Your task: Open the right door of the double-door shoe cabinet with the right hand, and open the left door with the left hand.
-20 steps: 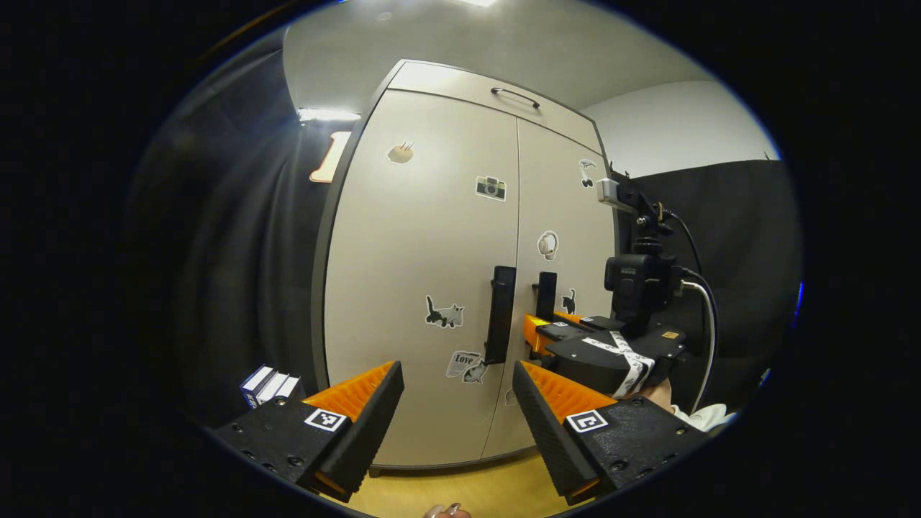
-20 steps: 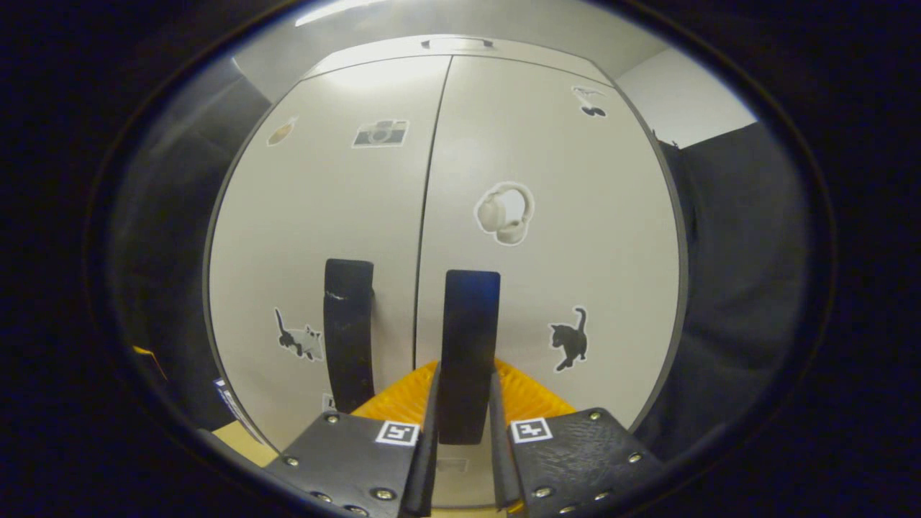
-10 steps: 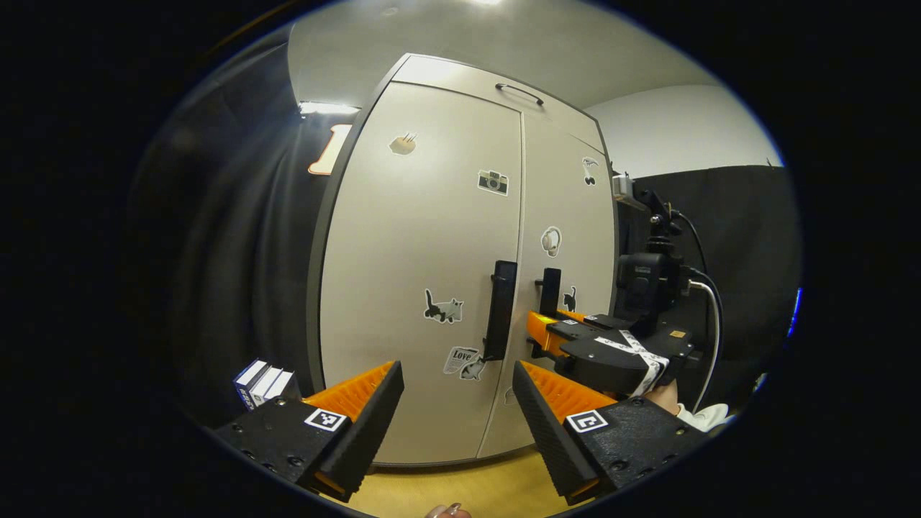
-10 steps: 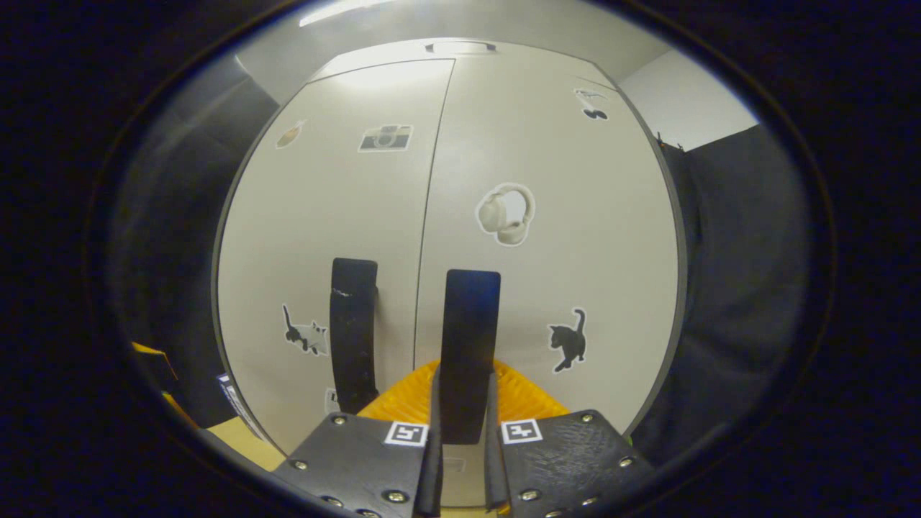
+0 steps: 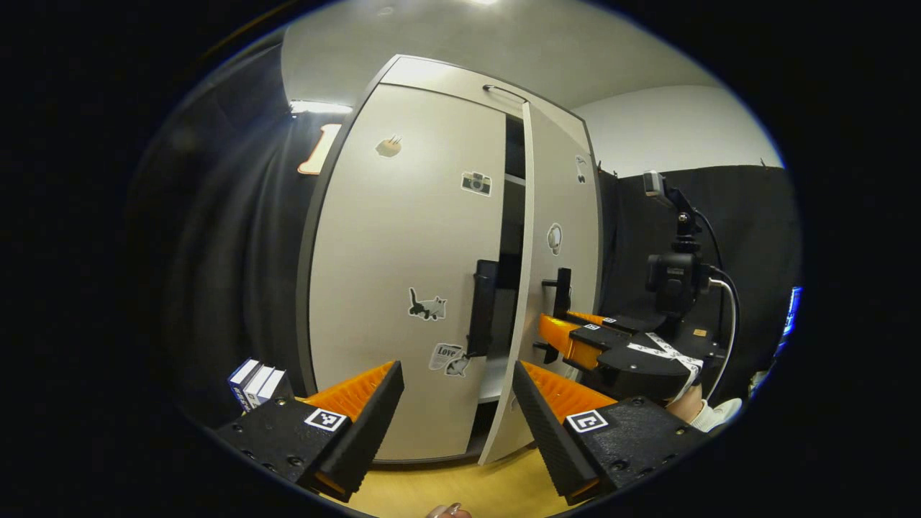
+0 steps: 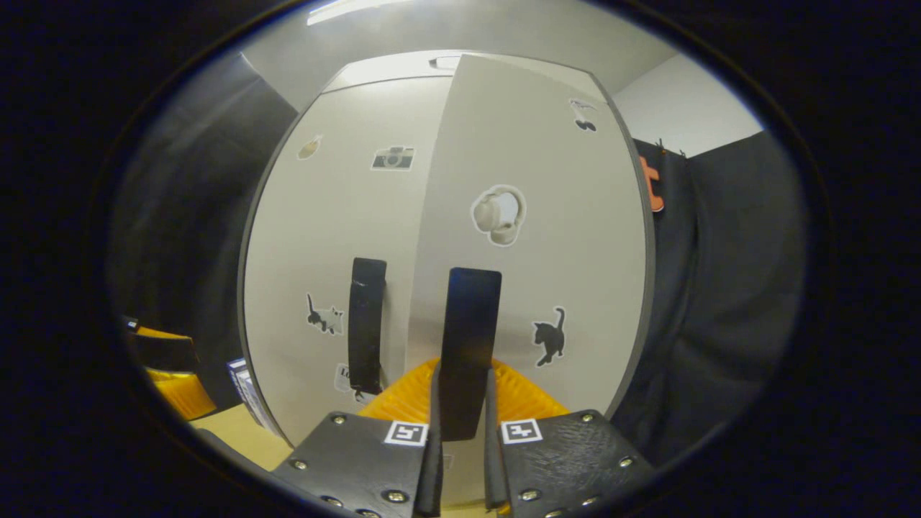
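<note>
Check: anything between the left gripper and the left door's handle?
Nothing. In the left gripper view the left gripper is open, short of the left door handle, with bare door face and floor between.

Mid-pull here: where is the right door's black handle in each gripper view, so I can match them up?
Left gripper view: the right door handle stands right of centre, on the swung-out right door, just above the right tongs.
Right gripper view: it is at bottom centre, clamped between the tongs' fingers.
Shared landmark: the headphones sticker above the handle.
</note>
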`<move>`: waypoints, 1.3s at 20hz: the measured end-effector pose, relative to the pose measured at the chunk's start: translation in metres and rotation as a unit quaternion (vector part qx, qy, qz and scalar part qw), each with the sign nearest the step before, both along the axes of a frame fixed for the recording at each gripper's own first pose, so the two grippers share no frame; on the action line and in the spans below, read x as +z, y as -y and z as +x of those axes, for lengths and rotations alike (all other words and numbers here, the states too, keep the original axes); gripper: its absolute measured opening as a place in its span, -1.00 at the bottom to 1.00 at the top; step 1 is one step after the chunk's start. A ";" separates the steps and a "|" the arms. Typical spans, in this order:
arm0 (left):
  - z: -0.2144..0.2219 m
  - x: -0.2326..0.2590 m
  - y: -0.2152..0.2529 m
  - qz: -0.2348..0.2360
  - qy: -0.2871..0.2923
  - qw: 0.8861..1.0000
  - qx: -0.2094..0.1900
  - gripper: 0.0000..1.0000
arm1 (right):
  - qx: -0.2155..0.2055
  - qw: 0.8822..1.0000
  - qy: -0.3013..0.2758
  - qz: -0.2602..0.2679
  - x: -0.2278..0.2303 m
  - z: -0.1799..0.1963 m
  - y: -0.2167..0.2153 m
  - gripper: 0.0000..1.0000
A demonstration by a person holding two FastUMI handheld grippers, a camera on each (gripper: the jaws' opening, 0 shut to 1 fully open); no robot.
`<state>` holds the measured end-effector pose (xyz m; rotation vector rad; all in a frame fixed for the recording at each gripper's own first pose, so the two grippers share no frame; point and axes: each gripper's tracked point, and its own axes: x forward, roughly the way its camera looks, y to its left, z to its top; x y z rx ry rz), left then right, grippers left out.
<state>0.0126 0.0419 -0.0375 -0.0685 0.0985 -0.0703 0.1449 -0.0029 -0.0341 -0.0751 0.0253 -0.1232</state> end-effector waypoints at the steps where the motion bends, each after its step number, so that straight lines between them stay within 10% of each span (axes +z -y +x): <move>1: -0.002 0.000 0.004 0.000 0.000 1.000 -0.003 0.91 | 0.002 1.000 -0.001 -0.001 0.001 -0.004 0.002 -0.54; 26: -0.033 -0.002 0.146 -0.022 0.000 0.998 0.055 0.91 | 0.080 0.996 -0.016 0.021 0.012 -0.134 0.110 -0.75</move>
